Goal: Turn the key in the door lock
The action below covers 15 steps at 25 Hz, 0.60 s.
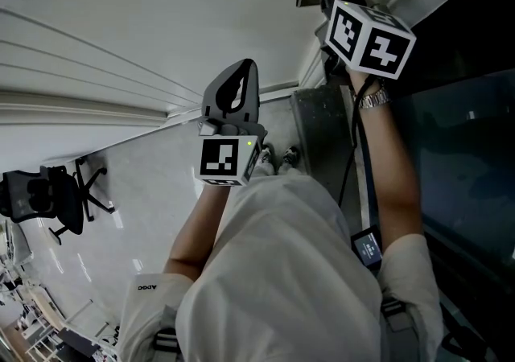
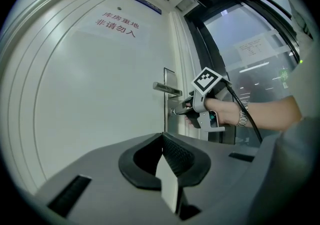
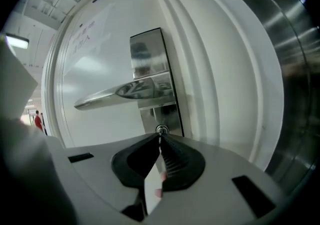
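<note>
Shut left claw (image 2: 162, 138) before red door sign (image 2: 116, 24), "库房重地 非请勿入"

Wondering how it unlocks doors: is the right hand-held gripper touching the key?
Touching: the right gripper view shows that hand-held gripper shut on the key.

The white panelled door (image 2: 90, 94) bears red lettering (image 2: 116, 24); its metal lever handle (image 3: 125, 91) and small key (image 3: 161, 130) are silver. The grey left gripper (image 2: 162, 141) and grey right gripper (image 3: 160, 138) carry black-and-white square-patterned cubes (image 1: 372, 40).
</note>
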Each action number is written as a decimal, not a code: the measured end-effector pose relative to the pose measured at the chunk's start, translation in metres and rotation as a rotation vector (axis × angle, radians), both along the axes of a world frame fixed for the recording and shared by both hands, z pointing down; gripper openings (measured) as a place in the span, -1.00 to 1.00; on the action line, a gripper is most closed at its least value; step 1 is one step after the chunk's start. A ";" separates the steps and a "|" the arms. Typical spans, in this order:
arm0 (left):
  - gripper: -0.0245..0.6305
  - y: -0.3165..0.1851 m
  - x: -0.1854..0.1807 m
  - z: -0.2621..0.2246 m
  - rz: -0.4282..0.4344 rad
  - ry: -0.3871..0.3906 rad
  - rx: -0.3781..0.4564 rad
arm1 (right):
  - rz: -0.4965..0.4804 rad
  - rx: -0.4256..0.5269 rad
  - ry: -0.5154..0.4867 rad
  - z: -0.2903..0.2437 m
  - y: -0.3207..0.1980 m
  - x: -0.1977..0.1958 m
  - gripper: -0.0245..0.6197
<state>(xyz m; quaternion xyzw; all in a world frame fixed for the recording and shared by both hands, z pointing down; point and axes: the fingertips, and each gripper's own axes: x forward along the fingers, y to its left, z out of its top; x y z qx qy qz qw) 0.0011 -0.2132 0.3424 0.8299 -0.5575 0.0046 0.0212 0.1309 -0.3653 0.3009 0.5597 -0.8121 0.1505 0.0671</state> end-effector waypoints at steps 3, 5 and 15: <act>-0.90 0.001 -0.003 0.002 -0.003 0.000 -0.004 | 0.002 -0.068 -0.210 0.001 -0.001 0.001 -0.89; -0.89 0.003 -0.003 0.001 -0.001 0.001 -0.003 | 0.004 -0.126 -0.390 0.003 -0.001 0.002 -0.89; -0.90 0.015 0.001 0.008 0.003 -0.013 0.002 | -0.010 -0.260 -0.936 0.010 0.006 0.011 -0.89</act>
